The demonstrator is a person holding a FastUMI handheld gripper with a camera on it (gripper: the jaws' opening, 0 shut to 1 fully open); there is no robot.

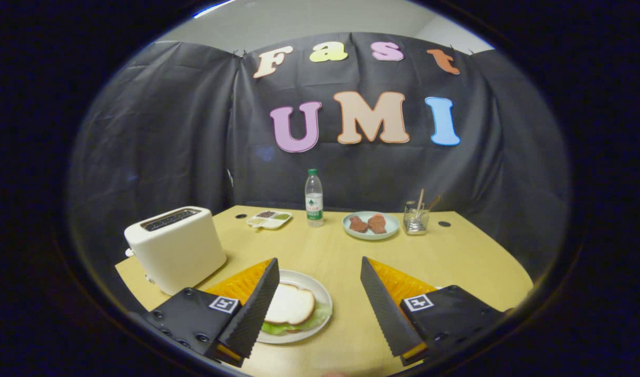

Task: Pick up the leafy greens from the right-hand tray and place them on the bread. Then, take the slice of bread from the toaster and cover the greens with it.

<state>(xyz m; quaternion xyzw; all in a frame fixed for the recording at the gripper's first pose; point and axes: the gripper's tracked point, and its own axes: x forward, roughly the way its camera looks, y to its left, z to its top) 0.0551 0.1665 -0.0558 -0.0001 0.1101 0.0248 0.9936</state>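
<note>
A white plate lies on the wooden table just behind my left finger. On it a slice of bread rests on top of leafy greens, whose green edge sticks out from under the slice. A white toaster stands to the left of the plate; its slots look dark and I see no bread rising from them. My gripper hangs above the table's near edge, open, with nothing between its fingers. The left finger covers the plate's left rim.
At the back of the table stand a small divided dish, a water bottle, a pale plate with two reddish meat pieces and a glass with sticks. Black cloth walls close in the table behind and at both sides.
</note>
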